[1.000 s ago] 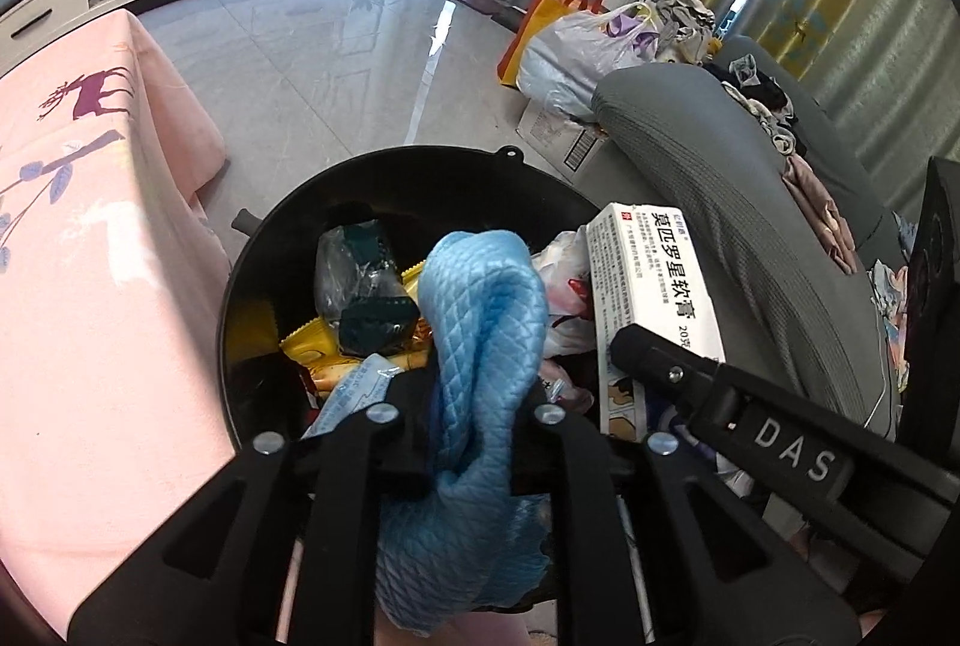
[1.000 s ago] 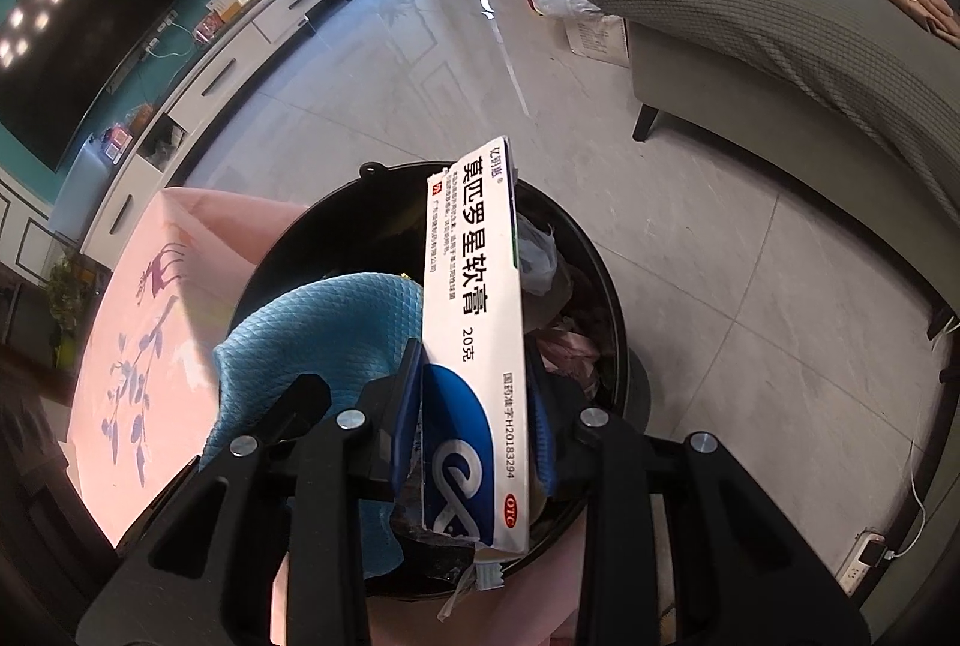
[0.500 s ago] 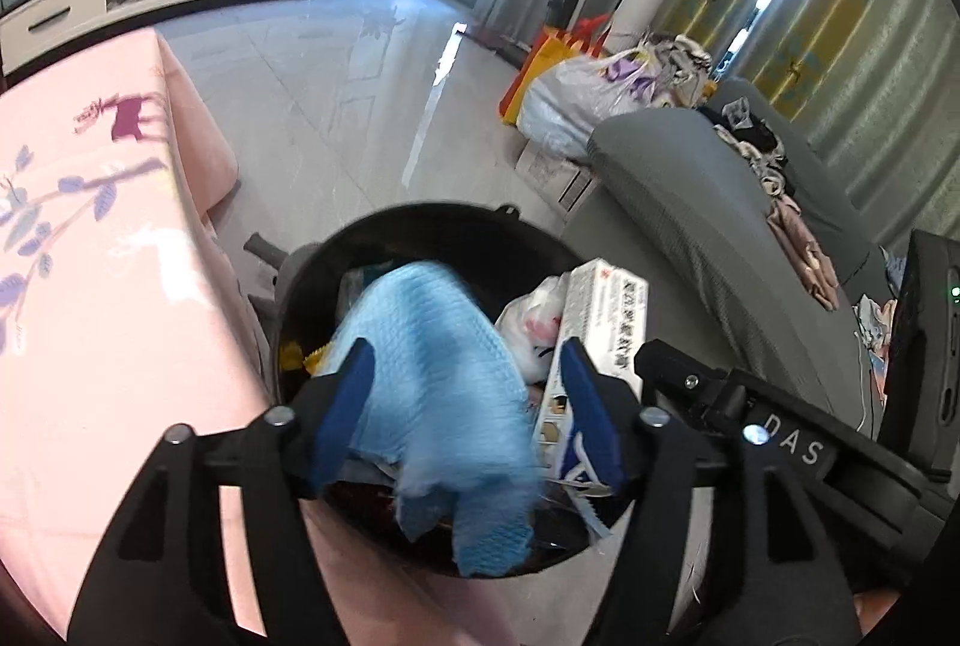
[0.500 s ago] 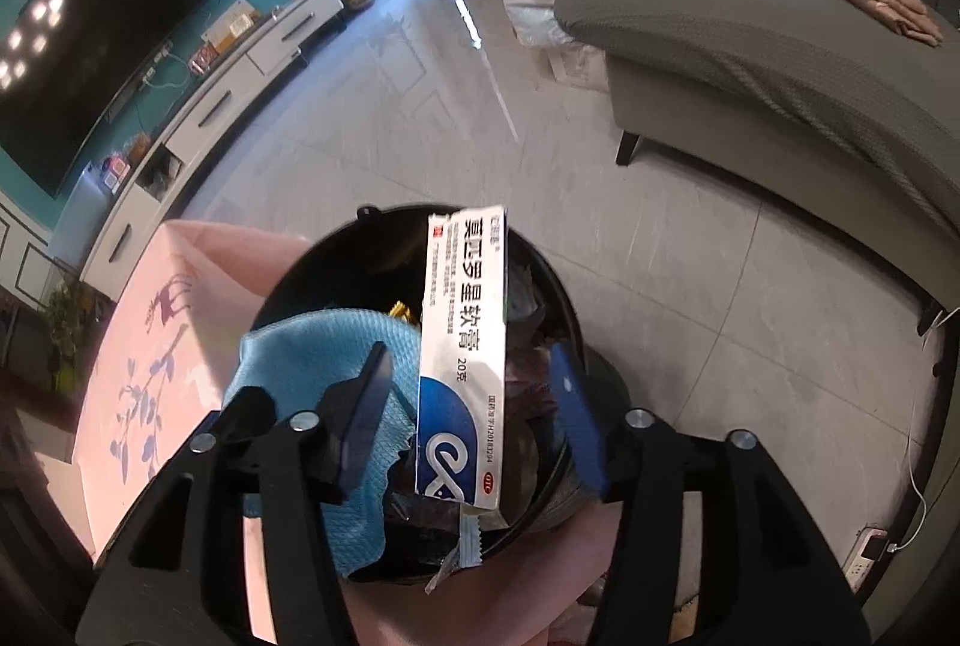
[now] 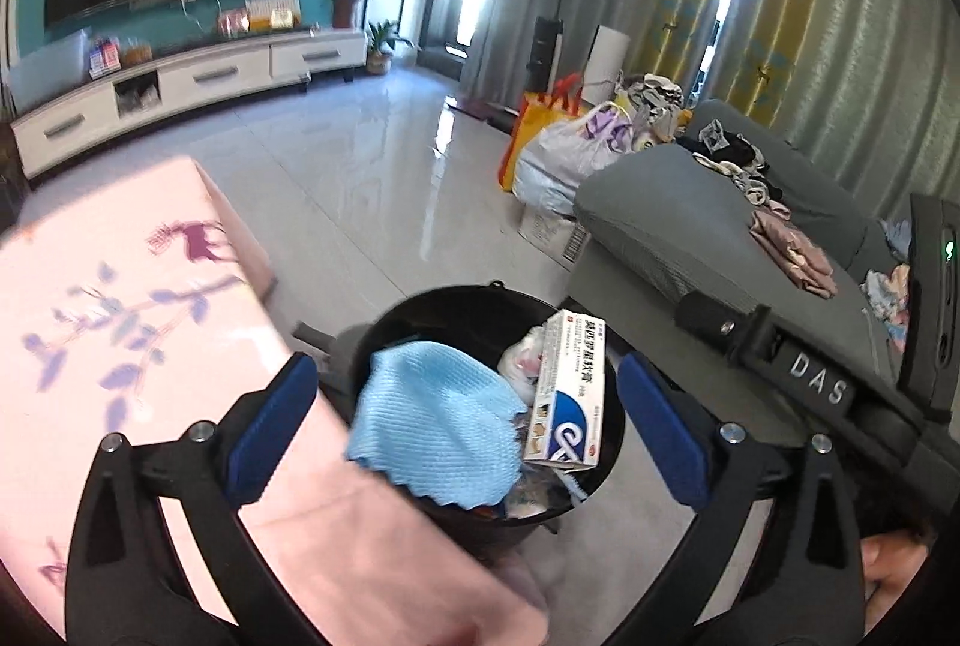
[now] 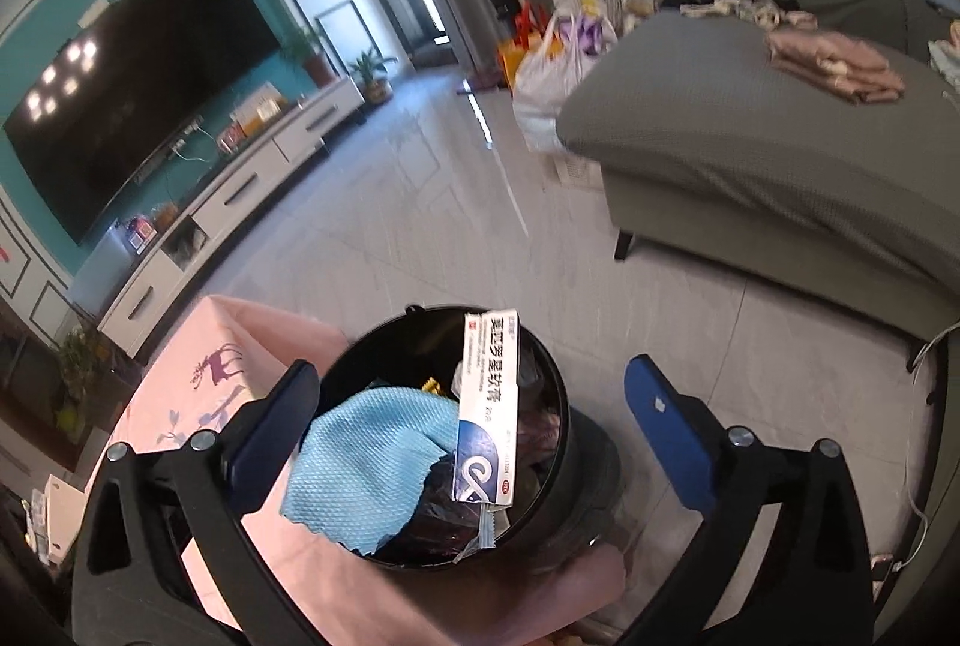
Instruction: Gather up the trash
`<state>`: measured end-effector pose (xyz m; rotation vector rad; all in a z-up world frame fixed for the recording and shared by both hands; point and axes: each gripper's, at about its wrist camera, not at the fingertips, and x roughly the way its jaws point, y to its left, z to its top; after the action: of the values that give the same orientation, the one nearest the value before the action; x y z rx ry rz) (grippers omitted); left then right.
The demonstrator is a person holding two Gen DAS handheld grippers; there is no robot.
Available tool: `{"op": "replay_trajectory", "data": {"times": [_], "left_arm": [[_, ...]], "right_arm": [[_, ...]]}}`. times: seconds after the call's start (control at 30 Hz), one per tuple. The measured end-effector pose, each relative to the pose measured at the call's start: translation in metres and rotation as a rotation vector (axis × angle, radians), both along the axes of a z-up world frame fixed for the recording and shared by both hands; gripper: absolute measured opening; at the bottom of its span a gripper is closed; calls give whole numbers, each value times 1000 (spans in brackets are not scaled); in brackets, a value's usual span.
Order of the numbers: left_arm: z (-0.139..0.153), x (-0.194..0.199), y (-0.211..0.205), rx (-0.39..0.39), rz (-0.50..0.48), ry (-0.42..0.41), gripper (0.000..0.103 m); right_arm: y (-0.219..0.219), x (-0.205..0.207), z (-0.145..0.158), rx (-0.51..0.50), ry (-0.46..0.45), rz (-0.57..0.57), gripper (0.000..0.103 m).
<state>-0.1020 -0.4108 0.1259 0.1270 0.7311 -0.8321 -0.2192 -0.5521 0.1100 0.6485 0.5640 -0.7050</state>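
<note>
A black round trash bin [image 5: 420,310] [image 6: 558,406] stands on the floor beside the pink table. A light blue cloth [image 5: 438,424] [image 6: 366,460] lies in it, draped over the near rim. A white and blue medicine box [image 5: 567,394] [image 6: 489,424] stands tilted in it beside the cloth, among other wrappers. My left gripper [image 5: 465,430] is open and empty above the bin. My right gripper [image 6: 468,442] is open and empty above the bin too; its black body [image 5: 810,382] shows at the right of the left wrist view.
A pink tablecloth [image 5: 108,322] [image 6: 198,394] covers the table left of the bin. A grey sofa [image 5: 708,232] [image 6: 780,166] with clothes stands at the right. Bags [image 5: 564,148] sit on the tiled floor beyond. A white TV cabinet [image 5: 198,82] lines the far wall.
Both grippers opened and let go: the blue cloth and the medicine box dropped into the bin. Both grippers then rose and pulled back from the bin.
</note>
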Motion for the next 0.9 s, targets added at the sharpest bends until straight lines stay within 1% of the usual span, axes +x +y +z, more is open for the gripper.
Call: {"op": "replay_trajectory", "data": {"times": [0.1, 0.17, 0.33, 0.53, 0.9], "left_arm": [[11, -8, 15, -9, 12, -36, 100], [17, -12, 25, -29, 23, -37, 100], [23, -15, 38, -34, 44, -18, 100], [22, -15, 52, -47, 52, 17, 100], [20, -18, 54, -45, 61, 39, 100]], "right_arm": [[7, -5, 11, -39, 0, 5, 100], [12, -8, 15, -56, 5, 5, 100], [18, -9, 23, -90, 14, 11, 100], [22, -6, 26, -120, 35, 10, 100], [29, -1, 27, -147, 61, 24, 100]]}}
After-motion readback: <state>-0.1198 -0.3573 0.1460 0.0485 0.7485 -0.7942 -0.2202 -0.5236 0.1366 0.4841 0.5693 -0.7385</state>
